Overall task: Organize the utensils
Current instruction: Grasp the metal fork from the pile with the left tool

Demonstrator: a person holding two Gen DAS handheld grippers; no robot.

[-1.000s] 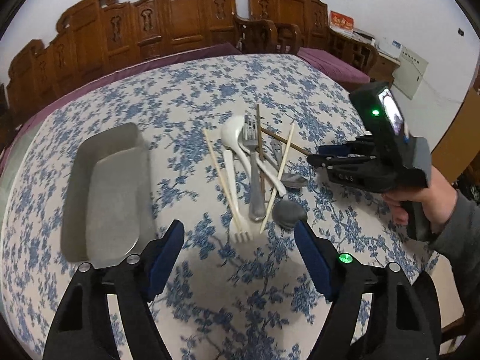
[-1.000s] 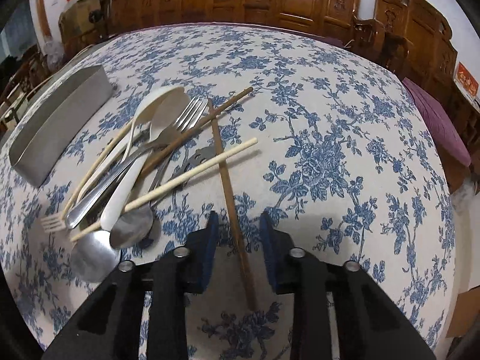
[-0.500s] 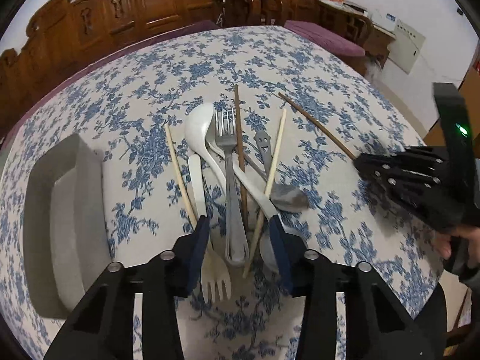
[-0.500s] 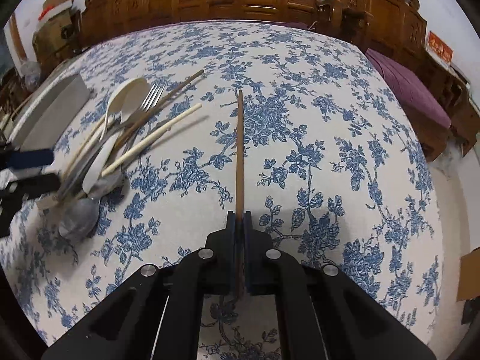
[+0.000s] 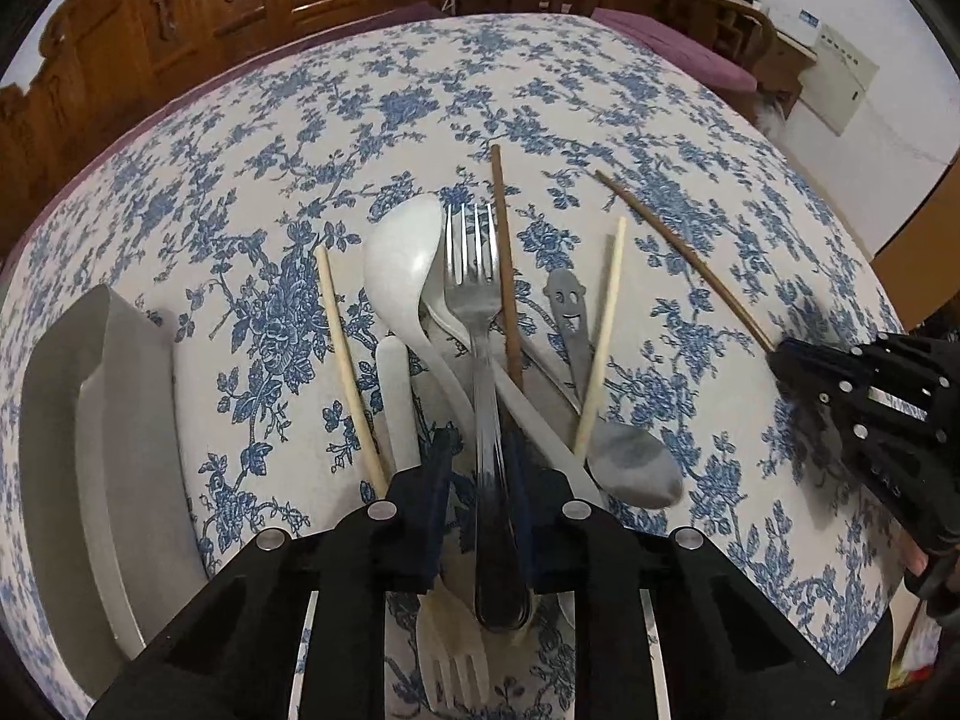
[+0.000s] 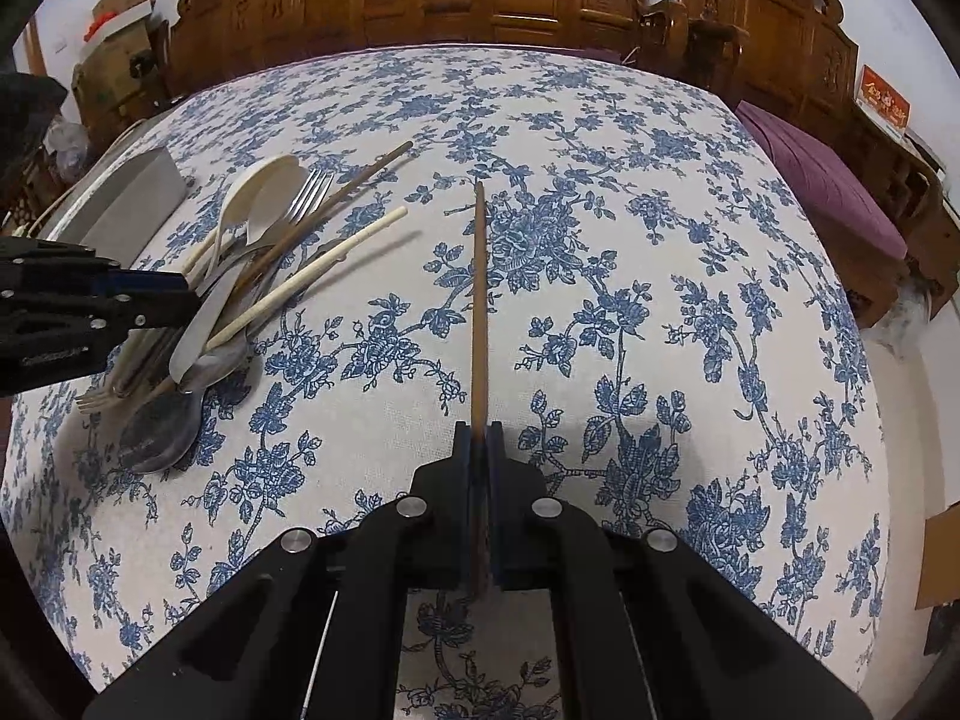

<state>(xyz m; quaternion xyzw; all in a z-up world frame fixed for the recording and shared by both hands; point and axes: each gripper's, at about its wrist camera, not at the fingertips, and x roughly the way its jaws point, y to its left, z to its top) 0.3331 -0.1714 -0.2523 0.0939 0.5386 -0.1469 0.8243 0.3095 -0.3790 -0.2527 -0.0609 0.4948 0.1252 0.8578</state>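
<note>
Metal fork (image 5: 480, 324): lies on top of the utensil pile on the bench (image 5: 540, 90), tines pointing away from the left wrist camera, handle running straight back between the left fingers (image 5: 435, 498)
Long axis: in line with the left gripper (image 5: 483, 510), so the blue pads flank the handle on either side
Left fingers: narrowed around the fork handle; whether they already press it I cannot tell, since a slim gap seems to show on each side
Nearer hand: the left, plainly; the right gripper (image 6: 478, 480) is well apart from the pile, off to its right
Right fingers: pressed together on a dark brown chopstick (image 6: 479, 300), which juts straight forward above the cloth
Neighbours in the pile: white spoon (image 5: 402, 276) just left of the fork, a second brown chopstick (image 5: 503, 252) just right of it, pale chopstick (image 5: 600, 336) and smiley-handled spoon (image 5: 576, 348) further right, plastic fork (image 5: 453, 648) under the handle end
Tray (image 5: 90, 450): grey metal, to the left of the pile, likely the destination
Judged next: a straight lift of the fork, then a carry leftward; the crossing handles beneath may drag along
</note>
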